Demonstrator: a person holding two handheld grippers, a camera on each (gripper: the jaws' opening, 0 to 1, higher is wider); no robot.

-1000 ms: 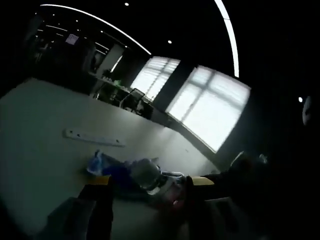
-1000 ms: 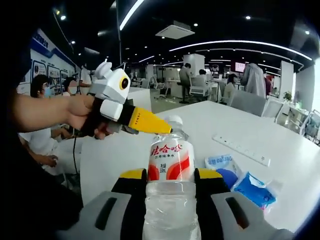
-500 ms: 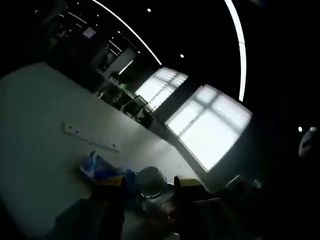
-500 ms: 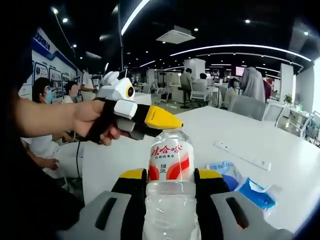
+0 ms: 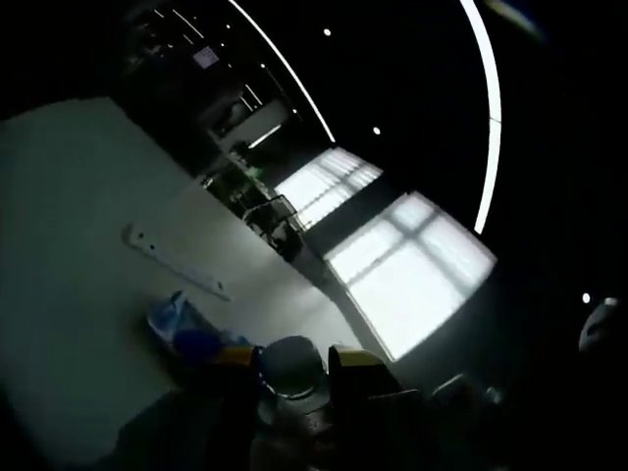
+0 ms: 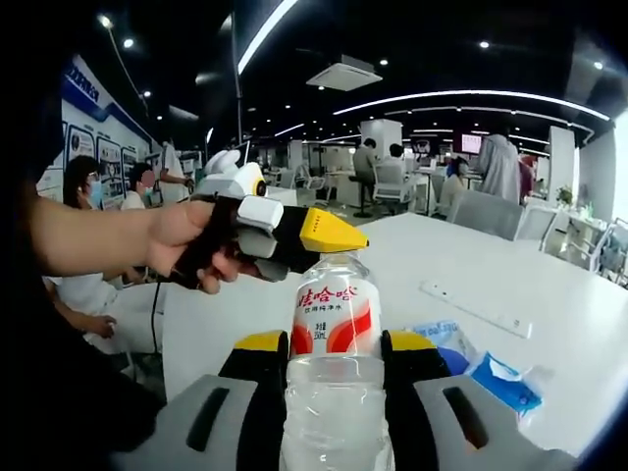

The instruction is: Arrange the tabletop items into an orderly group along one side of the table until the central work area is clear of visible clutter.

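A clear water bottle [image 6: 337,306] with a red and white label stands upright between my right gripper's [image 6: 337,345] yellow-tipped jaws, which are shut on its body. My left gripper [image 6: 332,235], held by a person's hand [image 6: 186,245], comes in from the left and sits over the bottle's cap. In the dim left gripper view the cap [image 5: 291,365] lies between the left gripper's [image 5: 294,359] jaws, which press close on both sides of it.
On the white table [image 6: 392,245] lie blue packets [image 6: 505,381] and a white power strip [image 6: 476,309] to the right of the bottle. The packets [image 5: 177,324] and the strip [image 5: 177,263] also show beyond the left gripper. People sit at the left and at far desks.
The left gripper has moved right over the bottle's top, and its jaws have narrowed around the cap. The right gripper and the bottle have stayed still.
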